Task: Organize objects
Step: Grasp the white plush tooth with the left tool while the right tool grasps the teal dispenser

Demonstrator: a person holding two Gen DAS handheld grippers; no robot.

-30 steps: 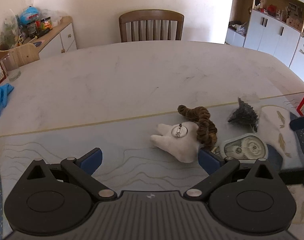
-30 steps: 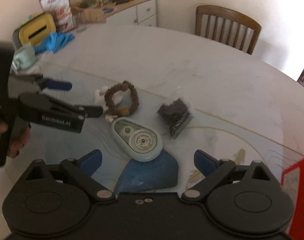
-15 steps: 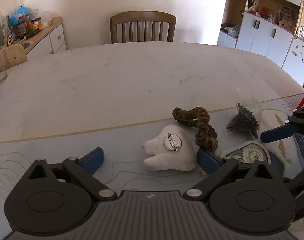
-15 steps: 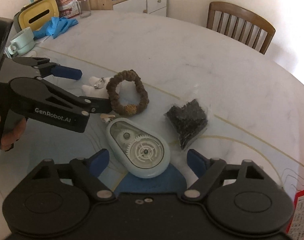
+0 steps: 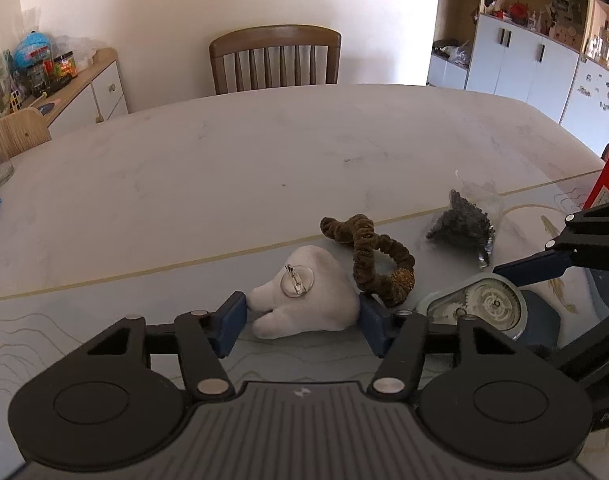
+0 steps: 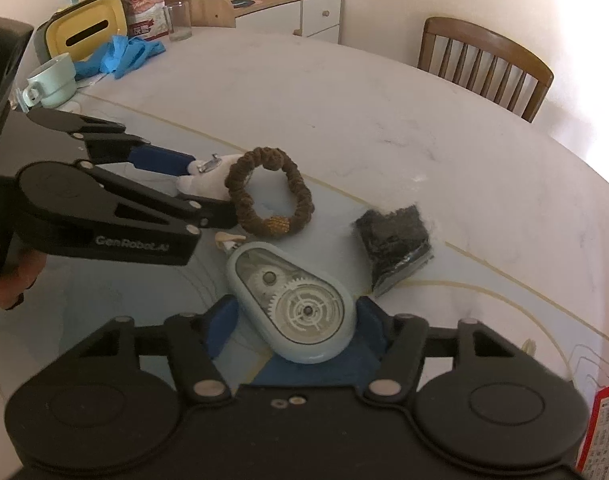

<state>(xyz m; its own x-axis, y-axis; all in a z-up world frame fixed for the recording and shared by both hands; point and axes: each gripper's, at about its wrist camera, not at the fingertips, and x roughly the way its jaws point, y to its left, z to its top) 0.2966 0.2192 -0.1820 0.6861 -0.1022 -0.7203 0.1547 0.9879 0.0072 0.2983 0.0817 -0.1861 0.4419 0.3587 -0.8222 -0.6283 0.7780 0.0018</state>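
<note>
A white tooth-shaped plush (image 5: 304, 304) with a pin badge lies between the pads of my left gripper (image 5: 300, 320). Its jaws are closing, and both pads touch the plush's sides. The right wrist view shows that left gripper (image 6: 210, 192) around the plush (image 6: 204, 184). My right gripper (image 6: 296, 320) is closing too, its pads against a pale blue tape dispenser (image 6: 296, 300) with visible gears. A brown scrunchie (image 6: 300, 196) and a black packet (image 6: 392, 236) lie just beyond. One right finger (image 5: 532, 269) shows above the dispenser (image 5: 488, 304).
A small beige clip (image 6: 228, 238) lies by the dispenser. At the far left stand a mint cup (image 6: 52, 80), blue gloves (image 6: 124, 54), a yellow box (image 6: 84, 32) and a glass (image 6: 178, 20). A chair (image 5: 274, 58) faces the table; a red box (image 5: 608, 180) is at right.
Both grippers have narrowed from wide open. The left now brackets the plush with its pads touching it, and the right has moved in low around the tape dispenser.
</note>
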